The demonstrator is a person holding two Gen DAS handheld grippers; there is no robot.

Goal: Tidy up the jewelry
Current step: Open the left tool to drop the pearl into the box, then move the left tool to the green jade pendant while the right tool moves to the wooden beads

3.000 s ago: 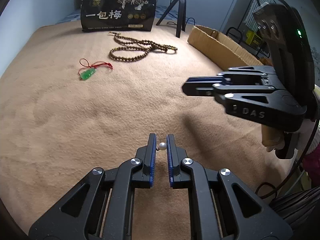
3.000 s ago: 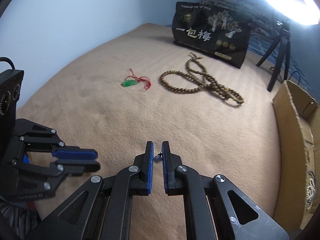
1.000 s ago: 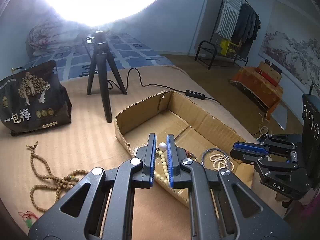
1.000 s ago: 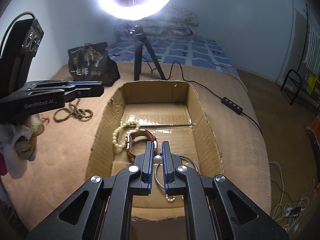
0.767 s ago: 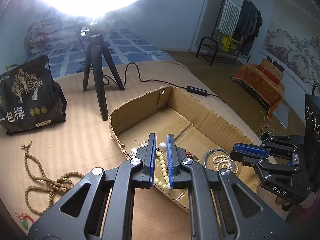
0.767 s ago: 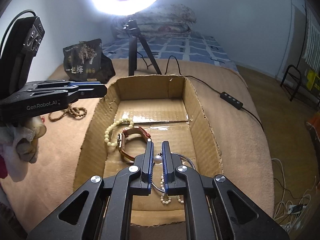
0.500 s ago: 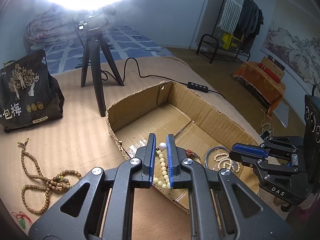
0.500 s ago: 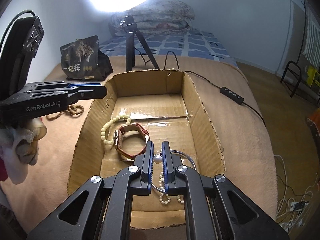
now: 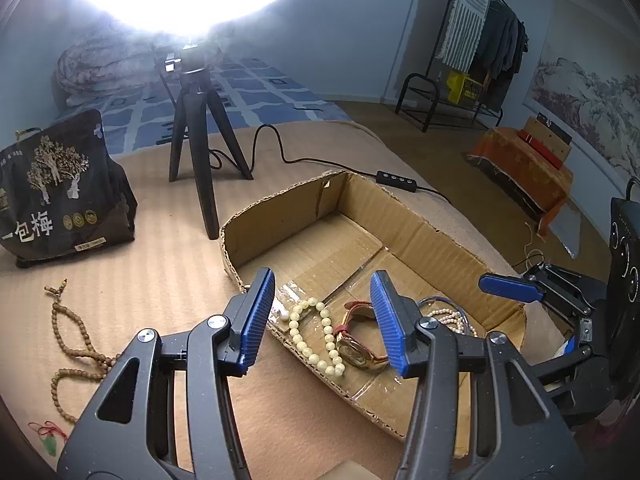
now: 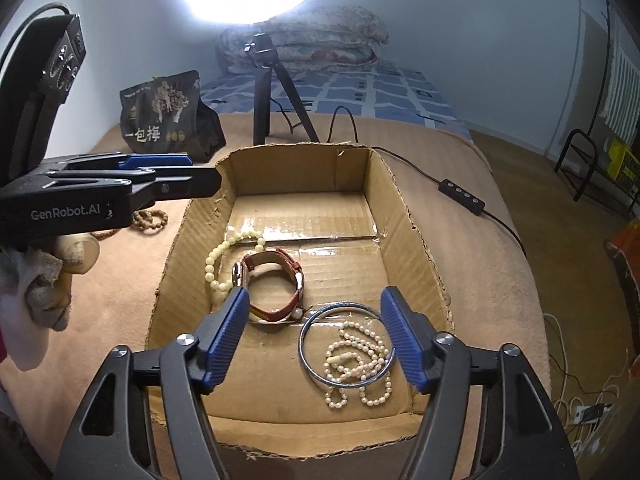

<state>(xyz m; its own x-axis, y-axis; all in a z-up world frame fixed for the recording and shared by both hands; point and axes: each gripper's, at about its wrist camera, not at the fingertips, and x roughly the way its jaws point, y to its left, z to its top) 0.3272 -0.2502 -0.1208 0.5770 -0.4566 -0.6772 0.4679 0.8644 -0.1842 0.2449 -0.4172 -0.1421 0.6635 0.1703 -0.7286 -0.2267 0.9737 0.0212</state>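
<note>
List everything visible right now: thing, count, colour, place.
cardboard box: 1, brown, on the tan blanket.
watch: 1, red strap, inside the box.
cream bead bracelet: 1, box, left of the watch.
pearl earrings: 2, white, in the box.
bangle: 1, silver, box front.
small pearl strand: 1, white, partly inside the bangle.
wooden bead necklace: 1, brown, blanket.
green pendant: 1, red cord, blanket.
black bag: 1, behind.
tripod: 1, black, with ring light.
left gripper: open, over the box.
right gripper: open, over the box.
</note>
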